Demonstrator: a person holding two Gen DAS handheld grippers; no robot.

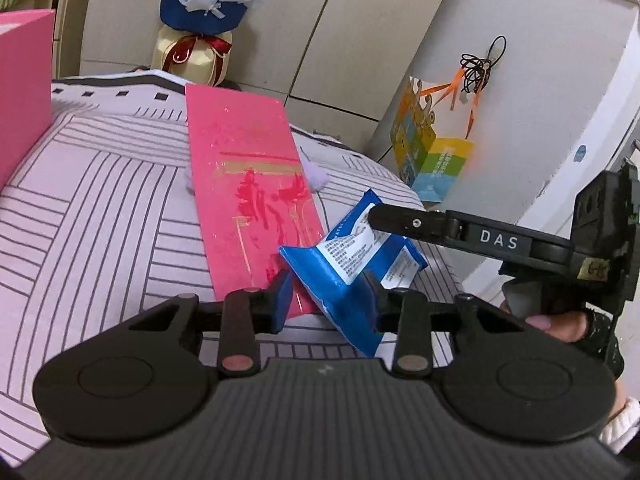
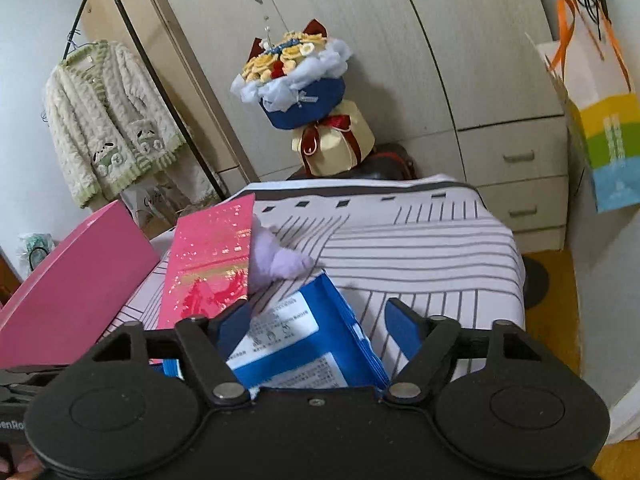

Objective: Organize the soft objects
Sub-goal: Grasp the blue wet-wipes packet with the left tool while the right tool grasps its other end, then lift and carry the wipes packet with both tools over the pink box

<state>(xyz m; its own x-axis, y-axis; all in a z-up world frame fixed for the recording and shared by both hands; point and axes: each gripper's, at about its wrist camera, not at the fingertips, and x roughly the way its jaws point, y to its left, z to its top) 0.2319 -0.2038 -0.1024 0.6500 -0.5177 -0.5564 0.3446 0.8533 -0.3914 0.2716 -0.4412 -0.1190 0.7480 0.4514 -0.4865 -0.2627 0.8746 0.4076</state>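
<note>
Left gripper [image 1: 329,292] closed on the near end of the blue tissue pack [image 1: 352,256], raised and tilted above the striped cloth [image 1: 100,200], beside the red envelope [image 1: 248,184]. Right gripper [image 2: 316,326] spread wide astride the same pack [image 2: 288,340], pads not touching. Probably light, squashy and slick in its film; better pinched across the padded middle than by a thin edge

Matte black left gripper [image 1: 326,294] with blue pads [image 1: 283,300]; right gripper [image 2: 316,322] the same, "DAS" lettered on its side; pink-painted thumbnail [image 1: 538,323] behind it
</note>
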